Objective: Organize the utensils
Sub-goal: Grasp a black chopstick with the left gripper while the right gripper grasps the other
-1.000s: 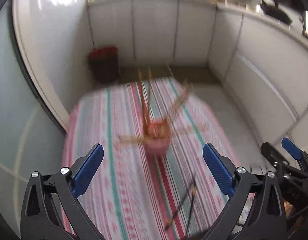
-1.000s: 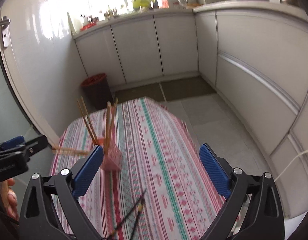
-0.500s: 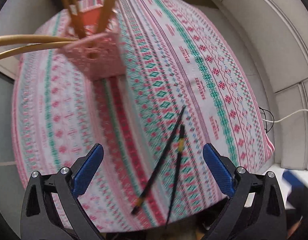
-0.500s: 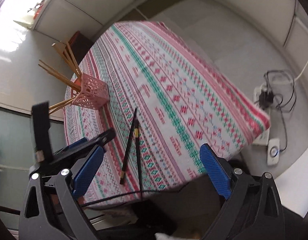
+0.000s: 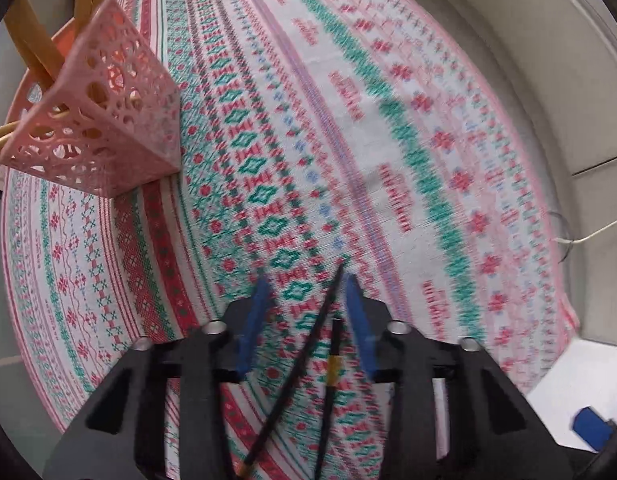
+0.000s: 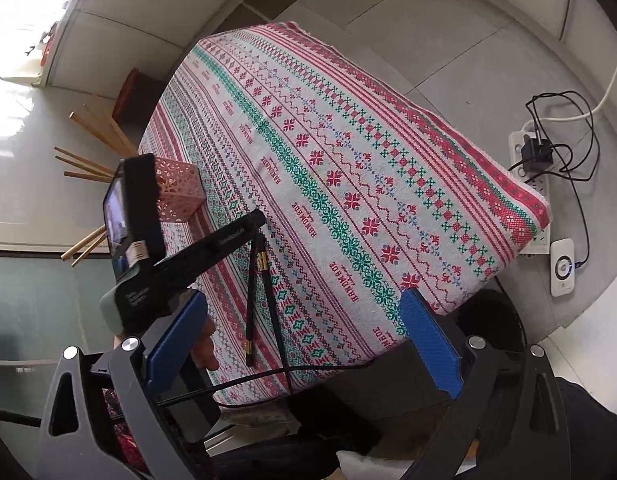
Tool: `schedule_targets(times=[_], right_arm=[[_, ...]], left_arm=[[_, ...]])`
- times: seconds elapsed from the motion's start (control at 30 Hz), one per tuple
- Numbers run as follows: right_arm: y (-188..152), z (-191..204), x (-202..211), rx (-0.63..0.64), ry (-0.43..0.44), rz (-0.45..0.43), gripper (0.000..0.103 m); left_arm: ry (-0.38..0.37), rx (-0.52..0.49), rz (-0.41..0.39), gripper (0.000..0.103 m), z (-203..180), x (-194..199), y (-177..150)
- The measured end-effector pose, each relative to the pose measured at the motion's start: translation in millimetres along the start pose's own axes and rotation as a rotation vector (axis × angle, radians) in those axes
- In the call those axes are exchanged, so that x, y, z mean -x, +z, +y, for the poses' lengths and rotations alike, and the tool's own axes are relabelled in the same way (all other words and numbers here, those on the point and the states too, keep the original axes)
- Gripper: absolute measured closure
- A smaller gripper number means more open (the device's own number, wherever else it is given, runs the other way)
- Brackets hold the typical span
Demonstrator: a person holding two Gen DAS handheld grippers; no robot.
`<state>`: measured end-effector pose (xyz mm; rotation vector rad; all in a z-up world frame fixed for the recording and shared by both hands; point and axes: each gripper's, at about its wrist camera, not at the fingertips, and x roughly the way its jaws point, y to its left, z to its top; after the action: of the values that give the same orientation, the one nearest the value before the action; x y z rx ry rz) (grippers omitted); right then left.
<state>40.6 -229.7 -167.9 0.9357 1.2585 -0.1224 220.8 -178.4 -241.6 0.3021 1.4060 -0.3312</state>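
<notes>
On the worktop (image 6: 388, 168), covered with a cloth patterned in red, green and white bands, two black chopsticks (image 5: 320, 344) lie near the edge closest to the person, crossing near their far tips and splaying apart toward their butt ends. Directly above them the left tongs (image 5: 308, 292) point straight down at the cloth; their jaws have just been closing and now stand narrow, with the crossed tips of the chopsticks between the blue pads. Whether the pads already press on the sticks I cannot tell, since a gap shows on the left side. Seen from the right wrist, the left tool's black nose (image 6: 236, 232) sits right over the top of the chopsticks (image 6: 260, 292). Further back on the cloth stands a pink perforated holder (image 5: 100, 120), holding several pale wooden chopsticks (image 5: 36, 52) that lean outward. Lower and nearer the person, the right tongs (image 6: 304, 348) hang off the worktop's edge with their jaws wide and nothing between them.
</notes>
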Motion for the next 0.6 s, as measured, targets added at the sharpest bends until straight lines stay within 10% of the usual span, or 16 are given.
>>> schedule_targets(times=[0.2, 0.6], right_arm=[[2, 3, -10, 0.022, -0.052, -0.01, 0.009], [0, 46, -95, 0.124, -0.185, 0.057, 0.009]], left_arm=[[-0.015, 0.029, -0.028, 0.099, 25, 2, -8], [0.062, 0.036, -0.16, 0.1, 92, 68, -83]])
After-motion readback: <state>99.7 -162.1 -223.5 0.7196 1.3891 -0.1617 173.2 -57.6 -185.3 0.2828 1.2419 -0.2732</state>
